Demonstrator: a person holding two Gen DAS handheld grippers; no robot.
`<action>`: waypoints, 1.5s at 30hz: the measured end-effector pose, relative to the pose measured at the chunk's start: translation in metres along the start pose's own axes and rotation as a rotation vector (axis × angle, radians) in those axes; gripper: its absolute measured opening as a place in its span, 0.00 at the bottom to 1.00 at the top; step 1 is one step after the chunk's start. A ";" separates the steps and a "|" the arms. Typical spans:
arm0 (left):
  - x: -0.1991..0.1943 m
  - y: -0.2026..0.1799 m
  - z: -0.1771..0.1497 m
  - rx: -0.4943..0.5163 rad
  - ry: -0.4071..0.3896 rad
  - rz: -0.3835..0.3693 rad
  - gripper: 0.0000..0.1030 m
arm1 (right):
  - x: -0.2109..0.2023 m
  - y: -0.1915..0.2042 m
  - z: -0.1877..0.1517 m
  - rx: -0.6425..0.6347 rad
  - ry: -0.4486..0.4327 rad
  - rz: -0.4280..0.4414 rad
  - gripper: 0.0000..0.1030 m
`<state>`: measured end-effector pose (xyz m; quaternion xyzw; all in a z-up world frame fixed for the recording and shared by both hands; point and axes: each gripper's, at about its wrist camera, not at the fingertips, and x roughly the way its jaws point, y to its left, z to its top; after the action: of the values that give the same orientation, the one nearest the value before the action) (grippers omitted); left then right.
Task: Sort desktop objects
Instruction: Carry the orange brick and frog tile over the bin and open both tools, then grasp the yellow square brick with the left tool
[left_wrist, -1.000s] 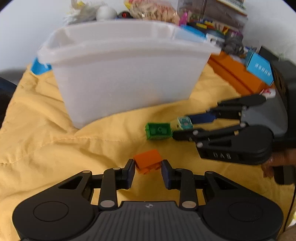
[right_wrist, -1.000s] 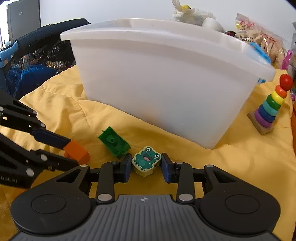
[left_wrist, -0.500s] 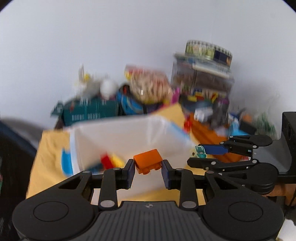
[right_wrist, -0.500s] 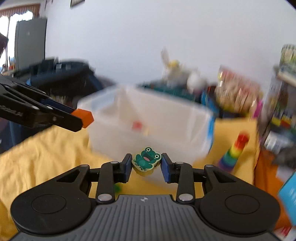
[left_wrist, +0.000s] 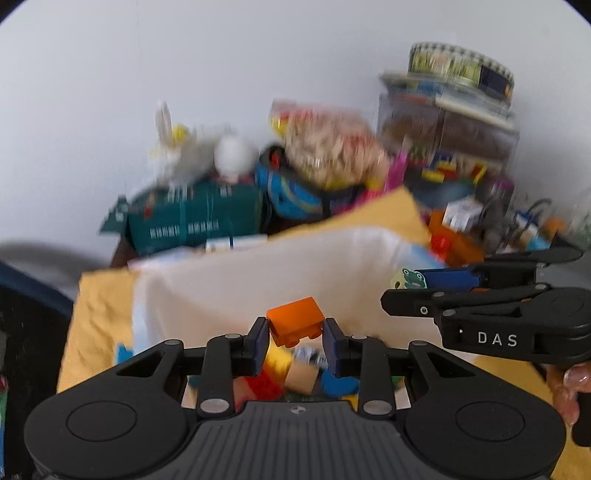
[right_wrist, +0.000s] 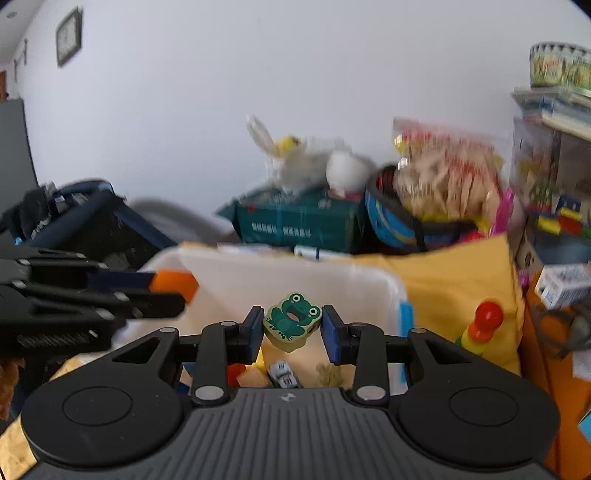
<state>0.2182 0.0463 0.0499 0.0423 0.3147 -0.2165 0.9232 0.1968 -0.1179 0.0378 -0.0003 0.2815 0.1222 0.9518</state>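
My left gripper (left_wrist: 294, 334) is shut on an orange brick (left_wrist: 295, 320) and holds it over the open white plastic bin (left_wrist: 236, 280). My right gripper (right_wrist: 291, 328) is shut on a green frog block (right_wrist: 292, 320) and holds it over the same bin (right_wrist: 369, 284). The right gripper with the frog block (left_wrist: 408, 277) shows at the right of the left wrist view. The left gripper with the orange brick (right_wrist: 173, 282) shows at the left of the right wrist view. Several toys lie in the bin (left_wrist: 280, 373) below the fingers.
The bin stands on a yellow cloth (right_wrist: 454, 273). A rainbow ring stacker (right_wrist: 480, 326) stands right of the bin. Behind it are a green box (right_wrist: 299, 221), a snack bag (right_wrist: 443, 173), a white plush (right_wrist: 314, 162) and stacked toy boxes (left_wrist: 447, 136).
Both grippers have risen from the cloth with their blocks and now hang over the bin's opening. The green brick on the cloth is out of view.
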 end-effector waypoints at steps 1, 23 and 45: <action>0.003 0.001 -0.004 -0.002 0.013 -0.002 0.34 | 0.004 0.000 -0.005 0.000 0.025 0.004 0.37; -0.101 -0.017 -0.116 -0.100 0.056 0.033 0.59 | -0.057 -0.001 -0.047 -0.034 -0.031 0.051 0.59; -0.066 -0.072 -0.195 0.356 0.287 -0.018 0.36 | -0.059 0.013 -0.138 -0.066 0.218 0.117 0.59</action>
<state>0.0309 0.0478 -0.0620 0.2319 0.4003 -0.2685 0.8449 0.0717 -0.1284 -0.0454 -0.0286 0.3784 0.1859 0.9063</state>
